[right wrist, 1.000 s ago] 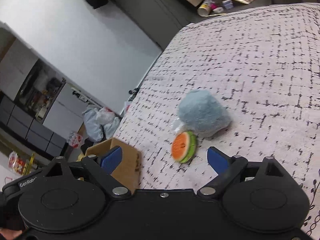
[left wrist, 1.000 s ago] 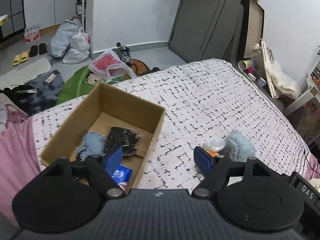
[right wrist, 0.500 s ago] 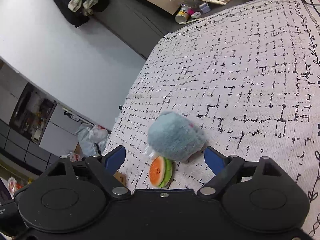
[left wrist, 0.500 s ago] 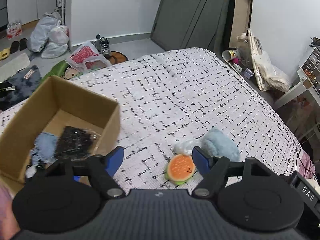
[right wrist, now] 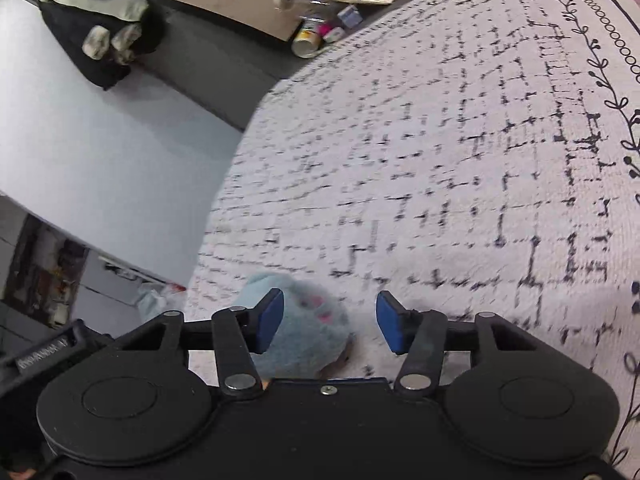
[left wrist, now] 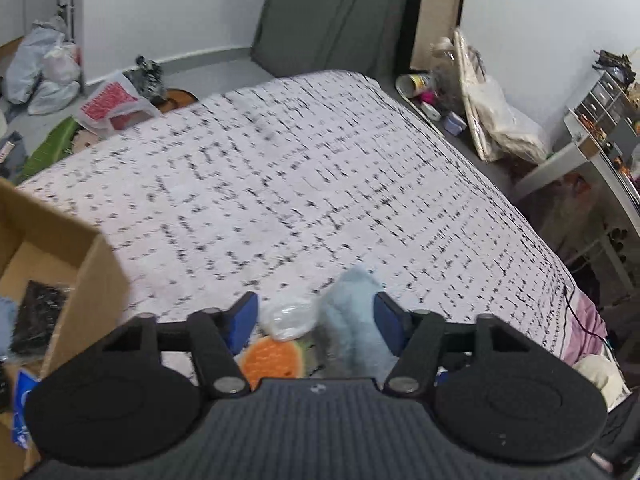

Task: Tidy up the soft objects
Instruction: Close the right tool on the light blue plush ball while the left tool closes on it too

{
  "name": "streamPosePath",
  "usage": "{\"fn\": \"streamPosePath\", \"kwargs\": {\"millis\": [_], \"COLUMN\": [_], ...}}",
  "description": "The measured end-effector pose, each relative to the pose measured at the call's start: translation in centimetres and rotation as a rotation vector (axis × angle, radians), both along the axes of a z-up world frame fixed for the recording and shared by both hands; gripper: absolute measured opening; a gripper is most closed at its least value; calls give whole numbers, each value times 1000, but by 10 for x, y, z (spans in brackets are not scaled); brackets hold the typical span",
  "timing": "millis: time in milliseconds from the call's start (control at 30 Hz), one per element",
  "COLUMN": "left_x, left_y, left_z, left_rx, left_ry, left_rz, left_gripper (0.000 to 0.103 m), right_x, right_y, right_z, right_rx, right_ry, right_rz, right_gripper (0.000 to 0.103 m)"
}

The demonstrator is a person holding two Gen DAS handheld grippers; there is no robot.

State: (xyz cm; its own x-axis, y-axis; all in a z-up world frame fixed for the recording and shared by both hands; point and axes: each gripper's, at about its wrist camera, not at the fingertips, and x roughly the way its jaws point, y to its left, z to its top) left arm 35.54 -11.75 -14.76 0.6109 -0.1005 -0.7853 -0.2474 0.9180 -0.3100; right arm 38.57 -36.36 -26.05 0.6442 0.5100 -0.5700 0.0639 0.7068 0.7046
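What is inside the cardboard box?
In the cardboard box a black packet and a bit of blue cloth show. The left gripper's body covers the near part of the box.

left hand-held gripper (left wrist: 316,322): black, ribbed body | blue pads (left wrist: 244,320) | silver screws

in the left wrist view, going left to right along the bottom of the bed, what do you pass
cardboard box → round orange toy → fluffy blue plush → pink sheet at the bed's edge
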Motion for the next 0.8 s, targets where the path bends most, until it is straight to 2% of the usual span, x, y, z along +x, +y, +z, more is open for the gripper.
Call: {"fn": "streamPosePath", "kwargs": {"millis": [100,267,400,533,667,733,800], "left_x": [11,26,37,38,32,28,23], "left_y": [-6,-10,4,16,21,22,22], "left_z": [-4,-13,-21,-18,-17,-22,-26], "left_rx": [-28,-39,-62,-65,-74,-80,-60], "left_ry": [21,55,113,125,115,131,133], "left_rz": [-24,-60,-29,-12,-27,-30,-33], "left_gripper": [51,52,51,52,52,52,52], "right_x": [6,21,33,36,30,25,20], "right_y": [8,29,46,66,74,76,79], "right_z": [-9,-16,-9,-1,-18,-23,-22], "right_rx": [-29,-53,-70,-99,-28,24,45], "right_ry": [16,42,51,34,68,77,75], "right_rz": [25,109,198,276,324,342,367], "right_gripper": [52,53,53,53,53,48,35]}}
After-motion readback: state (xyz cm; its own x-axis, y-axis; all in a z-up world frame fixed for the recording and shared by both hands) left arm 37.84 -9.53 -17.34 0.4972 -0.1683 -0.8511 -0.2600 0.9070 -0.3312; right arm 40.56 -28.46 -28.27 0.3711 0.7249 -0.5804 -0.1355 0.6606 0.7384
